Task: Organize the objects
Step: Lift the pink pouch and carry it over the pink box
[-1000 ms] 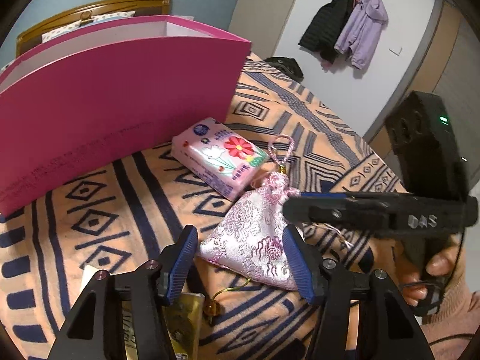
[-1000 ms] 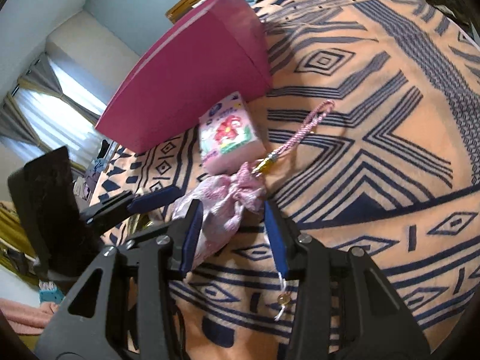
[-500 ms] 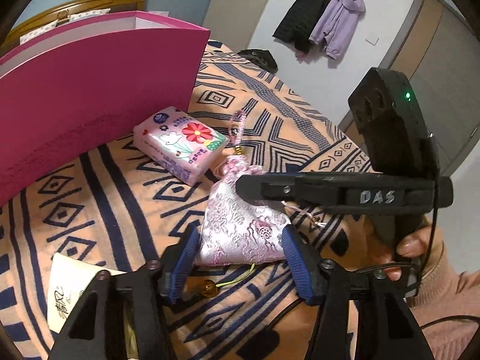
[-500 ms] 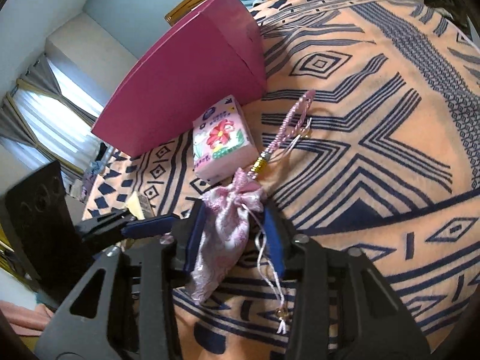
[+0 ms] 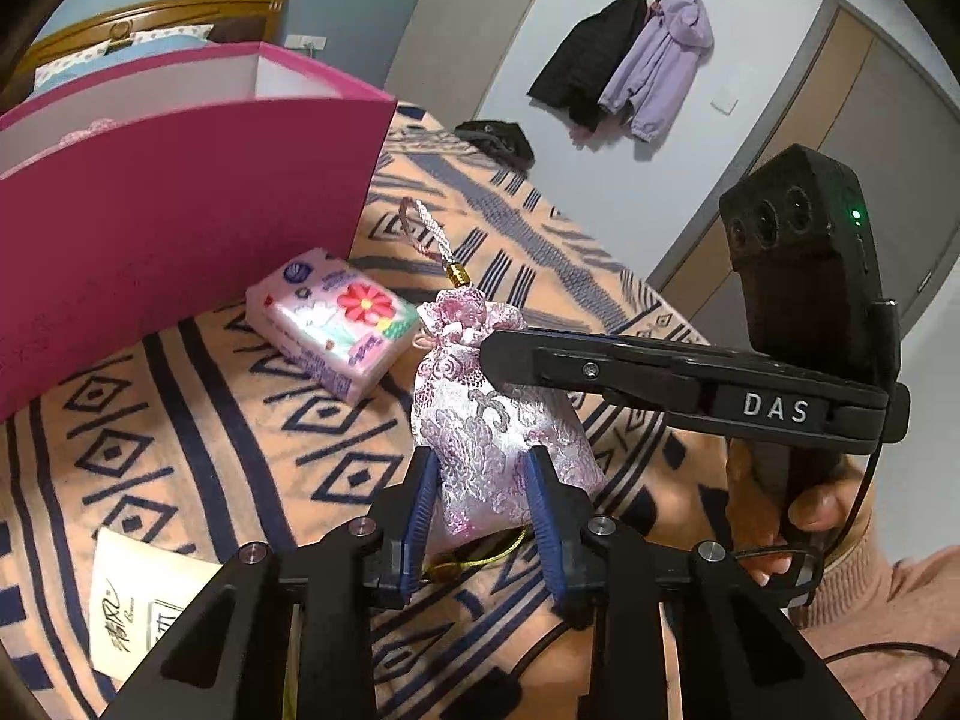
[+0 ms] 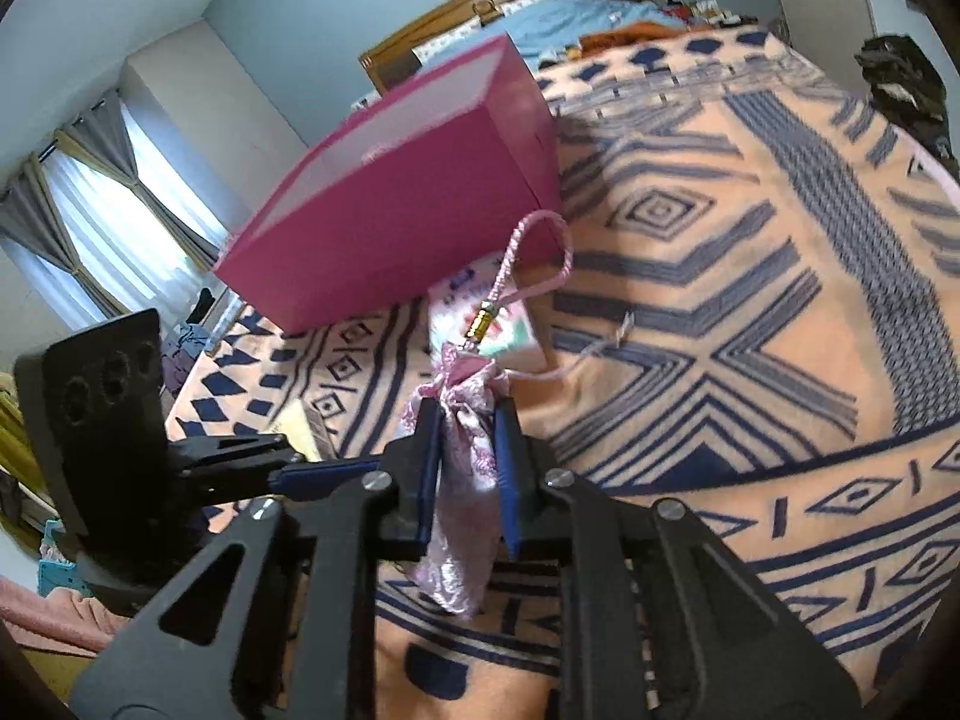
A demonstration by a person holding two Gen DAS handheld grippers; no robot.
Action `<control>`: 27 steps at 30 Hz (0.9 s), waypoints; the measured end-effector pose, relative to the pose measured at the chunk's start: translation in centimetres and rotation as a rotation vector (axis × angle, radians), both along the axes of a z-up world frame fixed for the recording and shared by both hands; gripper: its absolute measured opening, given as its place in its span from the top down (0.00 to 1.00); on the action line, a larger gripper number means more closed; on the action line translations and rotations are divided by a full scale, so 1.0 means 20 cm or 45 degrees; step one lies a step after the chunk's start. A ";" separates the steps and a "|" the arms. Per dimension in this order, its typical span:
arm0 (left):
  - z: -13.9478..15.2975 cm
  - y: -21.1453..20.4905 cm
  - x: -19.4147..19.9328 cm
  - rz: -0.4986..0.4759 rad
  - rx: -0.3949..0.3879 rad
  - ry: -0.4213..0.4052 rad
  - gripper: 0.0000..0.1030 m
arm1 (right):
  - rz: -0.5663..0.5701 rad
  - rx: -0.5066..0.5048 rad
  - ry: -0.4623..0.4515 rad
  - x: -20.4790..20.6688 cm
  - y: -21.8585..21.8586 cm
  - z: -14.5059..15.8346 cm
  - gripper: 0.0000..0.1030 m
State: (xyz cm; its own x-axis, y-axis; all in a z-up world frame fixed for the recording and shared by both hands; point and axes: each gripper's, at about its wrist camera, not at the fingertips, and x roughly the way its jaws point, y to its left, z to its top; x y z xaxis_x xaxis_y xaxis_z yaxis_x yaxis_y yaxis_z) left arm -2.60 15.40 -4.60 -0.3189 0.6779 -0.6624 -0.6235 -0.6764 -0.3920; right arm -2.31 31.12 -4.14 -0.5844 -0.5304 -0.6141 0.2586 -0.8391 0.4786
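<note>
Both grippers pinch the same pink brocade pouch (image 5: 480, 414), jaws having just closed on it. The left gripper (image 5: 480, 516) squeezes its lower body at bottom centre; the right gripper (image 6: 465, 468) clamps it near the tied neck. Behind it, a flowered tissue pack (image 5: 333, 324) lies on the patterned blanket (image 6: 750, 300). The open magenta box (image 5: 180, 204) fills the upper left. A white card (image 5: 138, 606) lies lower left.

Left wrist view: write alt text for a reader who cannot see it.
Both grippers clamp a pink brocade drawstring pouch over a peach-and-navy patterned blanket: the left gripper at its base, the right gripper at its neck. Behind lie a floral tissue pack and an open magenta cardboard box.
</note>
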 end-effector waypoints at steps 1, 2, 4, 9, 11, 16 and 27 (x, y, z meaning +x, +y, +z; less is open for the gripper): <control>0.01 0.00 0.00 0.000 0.008 0.007 0.71 | 0.004 0.000 0.012 0.00 0.00 0.02 0.82; 0.03 -0.01 0.00 0.004 0.018 0.016 0.71 | 0.006 -0.003 0.025 0.01 -0.01 0.03 0.82; 0.05 -0.01 0.00 0.009 0.031 0.027 0.71 | 0.014 -0.004 0.049 0.01 -0.01 0.06 0.82; 0.13 -0.04 -0.01 0.022 0.057 0.064 0.71 | 0.044 -0.008 0.114 0.01 -0.04 0.15 0.82; 0.16 -0.05 -0.02 0.030 0.061 0.090 0.71 | 0.060 -0.014 0.147 0.01 -0.05 0.20 0.83; 0.25 -0.07 -0.04 0.056 0.060 0.146 0.71 | 0.100 -0.014 0.227 -0.01 -0.09 0.29 0.83; 0.38 -0.14 -0.12 0.119 0.071 0.233 0.71 | 0.177 -0.011 0.340 -0.09 -0.17 0.45 0.85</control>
State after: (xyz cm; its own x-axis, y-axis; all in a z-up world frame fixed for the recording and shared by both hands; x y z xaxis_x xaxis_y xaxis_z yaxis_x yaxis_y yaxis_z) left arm -4.96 12.56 3.03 -0.4932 0.6740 -0.5500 -0.6235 -0.7148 -0.3168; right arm -4.14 27.76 4.91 -0.6458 -0.6214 -0.4436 0.4885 -0.7829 0.3853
